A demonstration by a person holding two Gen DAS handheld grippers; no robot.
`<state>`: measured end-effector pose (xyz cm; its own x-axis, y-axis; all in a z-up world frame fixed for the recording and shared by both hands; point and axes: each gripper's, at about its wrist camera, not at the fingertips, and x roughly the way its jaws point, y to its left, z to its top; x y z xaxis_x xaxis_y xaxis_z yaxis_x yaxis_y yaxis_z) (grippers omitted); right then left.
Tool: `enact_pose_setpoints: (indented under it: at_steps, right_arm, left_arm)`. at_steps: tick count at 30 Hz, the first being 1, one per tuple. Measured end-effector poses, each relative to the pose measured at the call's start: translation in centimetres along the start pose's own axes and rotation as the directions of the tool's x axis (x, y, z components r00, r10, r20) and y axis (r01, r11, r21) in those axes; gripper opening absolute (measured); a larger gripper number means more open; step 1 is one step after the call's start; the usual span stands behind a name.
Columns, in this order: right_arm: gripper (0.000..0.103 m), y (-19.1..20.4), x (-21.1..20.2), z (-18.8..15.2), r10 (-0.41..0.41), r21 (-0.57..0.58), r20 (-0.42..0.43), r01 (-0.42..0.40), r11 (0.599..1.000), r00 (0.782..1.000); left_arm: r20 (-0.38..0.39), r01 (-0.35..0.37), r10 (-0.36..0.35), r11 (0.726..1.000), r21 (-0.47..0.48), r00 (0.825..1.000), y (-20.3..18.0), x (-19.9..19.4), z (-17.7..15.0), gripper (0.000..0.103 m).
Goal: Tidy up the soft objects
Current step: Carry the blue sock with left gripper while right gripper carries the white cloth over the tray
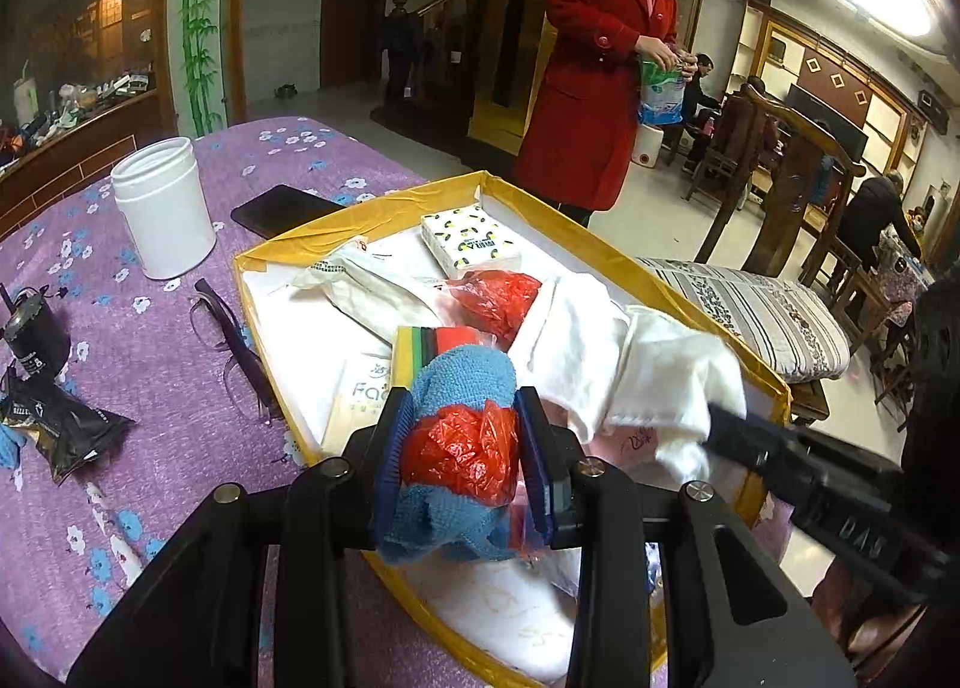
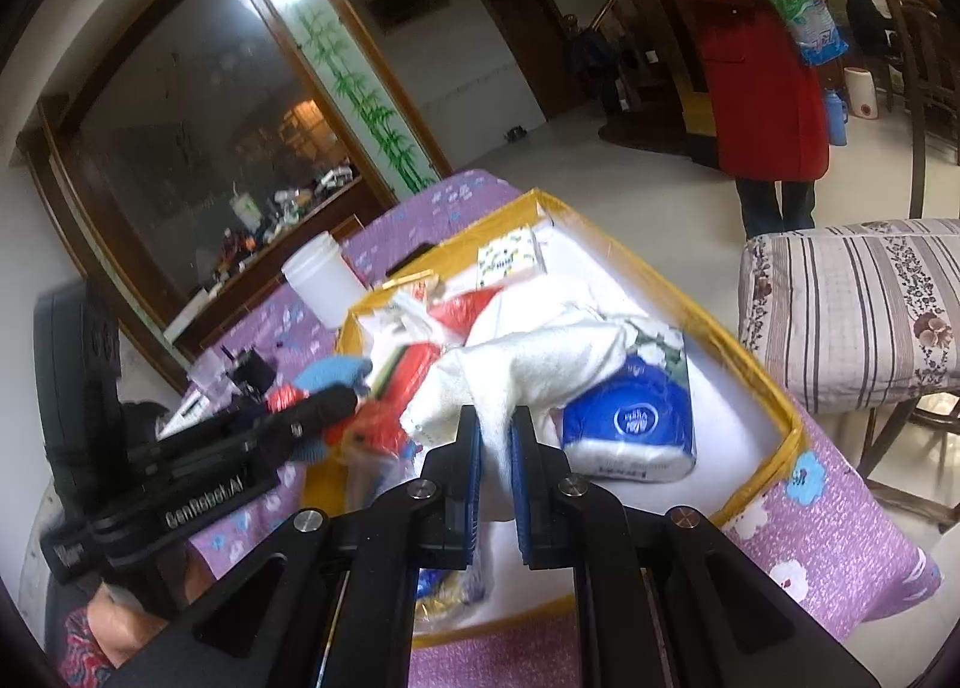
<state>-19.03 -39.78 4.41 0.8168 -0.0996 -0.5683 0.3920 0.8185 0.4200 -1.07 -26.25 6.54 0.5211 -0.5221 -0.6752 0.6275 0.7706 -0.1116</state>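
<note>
Left gripper (image 1: 462, 448): fingers clamp one blue towel (image 1: 462, 388) wrapped around one red plastic bag (image 1: 462, 457), above the near end of the yellow-rimmed box (image 1: 690, 298). Right gripper (image 2: 495, 448): fingers pinch one white cloth (image 2: 540, 358) over the box, near one blue tissue pack (image 2: 630, 430). Farther: one patterned tissue pack (image 1: 468, 238); far left on the worktop (image 1: 90, 328), one white jar (image 1: 162, 208).

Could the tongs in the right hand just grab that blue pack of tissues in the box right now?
Probably not yet. The right tongs are already shut on the white cotton cloth, which drapes partly over the blue plastic tissue pack. They would need to drop the cloth first.
</note>
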Motion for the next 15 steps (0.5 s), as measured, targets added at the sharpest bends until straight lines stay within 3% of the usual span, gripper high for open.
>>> enact_pose_setpoints:
  at_steps: [15]
  right_arm:
    - [0.012,1.6,1.2,-0.6,-0.105,-0.125,-0.078,0.095,0.988,0.991]
  left_arm:
    - [-0.003,-0.014,0.014,1.0,0.008,1.0,-0.6,4.4,4.4,0.032]
